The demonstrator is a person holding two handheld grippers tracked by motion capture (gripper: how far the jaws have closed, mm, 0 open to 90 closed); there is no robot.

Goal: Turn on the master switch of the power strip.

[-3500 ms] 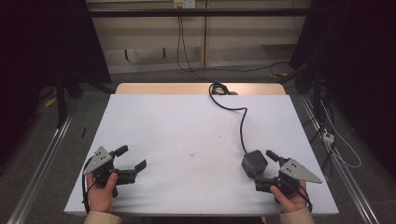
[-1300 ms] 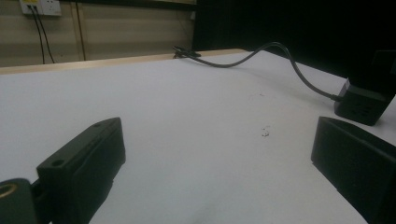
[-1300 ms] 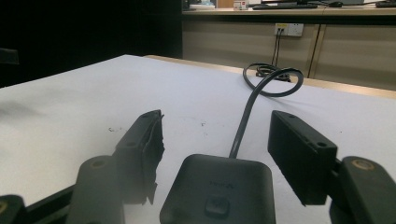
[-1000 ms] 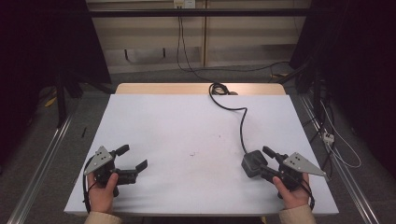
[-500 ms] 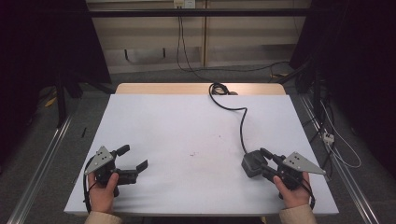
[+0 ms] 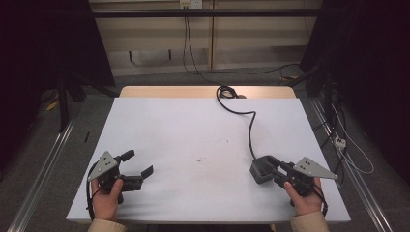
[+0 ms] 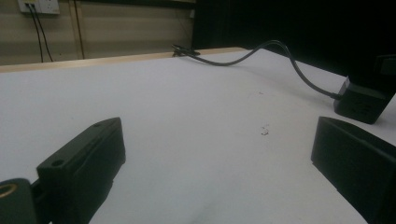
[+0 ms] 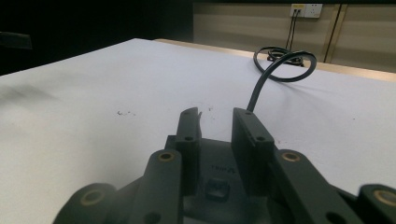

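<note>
A black power adapter (image 6: 258, 170) lies on the white table (image 6: 193, 125) at the front right. Its black cable (image 6: 250, 128) runs back to a coil at the far edge. My right gripper (image 6: 276, 166) hovers right over the adapter. In the right gripper view its jaws (image 8: 218, 126) stand a narrow gap apart above the adapter (image 8: 215, 172), with bare table showing between the tips. My left gripper (image 6: 139, 163) rests at the front left, wide open and empty. In the left gripper view (image 7: 215, 154) the adapter (image 7: 359, 102) and its cable (image 7: 280, 51) sit far off to the right.
A few small dark specks (image 6: 199, 159) mark the middle of the table. The cable coil (image 8: 280, 60) lies near the wooden far edge (image 6: 208, 92). Wall sockets (image 8: 307, 9) and loose cables (image 6: 348, 154) on the floor lie beyond the table.
My right gripper has moved forward and left onto the adapter, and its jaws have drawn closer together. The left gripper has barely moved.
</note>
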